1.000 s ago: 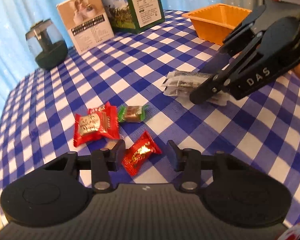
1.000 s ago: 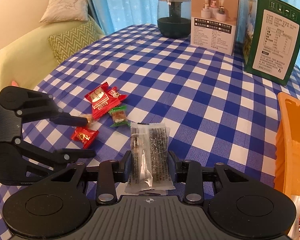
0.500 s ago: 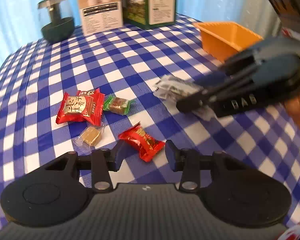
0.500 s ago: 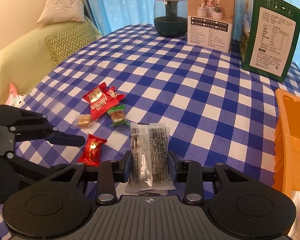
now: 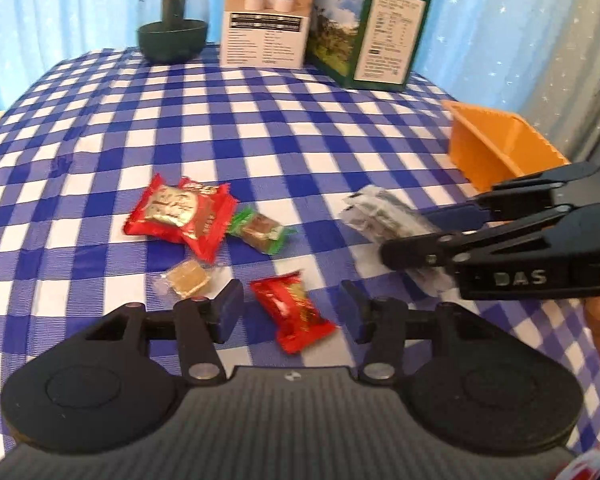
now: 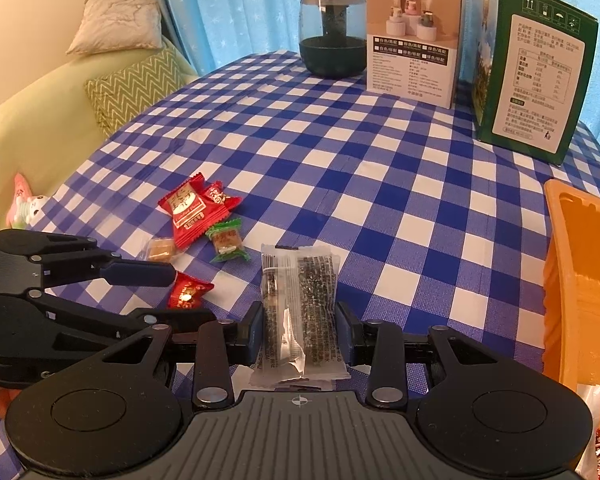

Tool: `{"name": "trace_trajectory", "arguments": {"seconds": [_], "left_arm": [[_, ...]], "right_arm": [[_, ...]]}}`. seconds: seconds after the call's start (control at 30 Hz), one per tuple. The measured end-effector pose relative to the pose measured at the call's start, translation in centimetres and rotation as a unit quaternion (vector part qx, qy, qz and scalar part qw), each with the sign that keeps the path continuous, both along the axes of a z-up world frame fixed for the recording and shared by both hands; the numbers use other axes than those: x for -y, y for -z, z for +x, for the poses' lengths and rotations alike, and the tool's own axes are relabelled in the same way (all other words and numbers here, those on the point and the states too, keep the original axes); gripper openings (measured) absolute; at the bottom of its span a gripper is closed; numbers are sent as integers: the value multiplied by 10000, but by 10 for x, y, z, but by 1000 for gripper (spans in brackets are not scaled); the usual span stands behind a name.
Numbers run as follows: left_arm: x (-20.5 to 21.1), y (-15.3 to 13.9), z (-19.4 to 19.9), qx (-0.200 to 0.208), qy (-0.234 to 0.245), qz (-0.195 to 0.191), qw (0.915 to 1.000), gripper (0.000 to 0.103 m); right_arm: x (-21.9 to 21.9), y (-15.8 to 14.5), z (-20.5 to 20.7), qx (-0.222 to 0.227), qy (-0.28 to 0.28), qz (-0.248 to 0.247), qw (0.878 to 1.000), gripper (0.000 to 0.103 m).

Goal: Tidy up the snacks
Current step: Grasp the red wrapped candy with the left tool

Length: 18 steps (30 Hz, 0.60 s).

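Two claws: right claw (image 6: 299, 330) around clear sesame packet (image 6: 298, 312).

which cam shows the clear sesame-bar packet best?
Right wrist: the packet sits centred and sharp between the right tool's fingers, its whole length in view. Left wrist shows the same packet off to the side, blurred, and partly hidden by that tool.

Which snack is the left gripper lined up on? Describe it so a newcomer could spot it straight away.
On the blue-and-white checked tablecloth, find the loose cluster of sweets in front of the left gripper. The small red candy lies between its open fingers, apart from the rest. It is smaller than the large red packet, and neither green nor clear-wrapped.
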<state>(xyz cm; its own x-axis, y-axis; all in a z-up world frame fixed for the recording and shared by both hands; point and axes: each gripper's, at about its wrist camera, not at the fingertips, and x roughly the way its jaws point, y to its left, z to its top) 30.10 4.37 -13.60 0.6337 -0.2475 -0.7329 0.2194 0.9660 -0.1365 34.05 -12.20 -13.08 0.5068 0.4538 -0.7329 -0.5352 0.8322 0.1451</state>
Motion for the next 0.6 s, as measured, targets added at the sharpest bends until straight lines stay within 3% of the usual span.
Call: {"name": "trace_trajectory", "arguments": {"seconds": [0.3,0.6], "left_arm": [[8,4,-1,64,-16,405,9992,21],[10,-4,-12,161,-30,467,9988,19]], "right_arm": [[1,-1,0,19,30,11,10000,38],[4,-7,-5,48,222,69,9997,38]]}}
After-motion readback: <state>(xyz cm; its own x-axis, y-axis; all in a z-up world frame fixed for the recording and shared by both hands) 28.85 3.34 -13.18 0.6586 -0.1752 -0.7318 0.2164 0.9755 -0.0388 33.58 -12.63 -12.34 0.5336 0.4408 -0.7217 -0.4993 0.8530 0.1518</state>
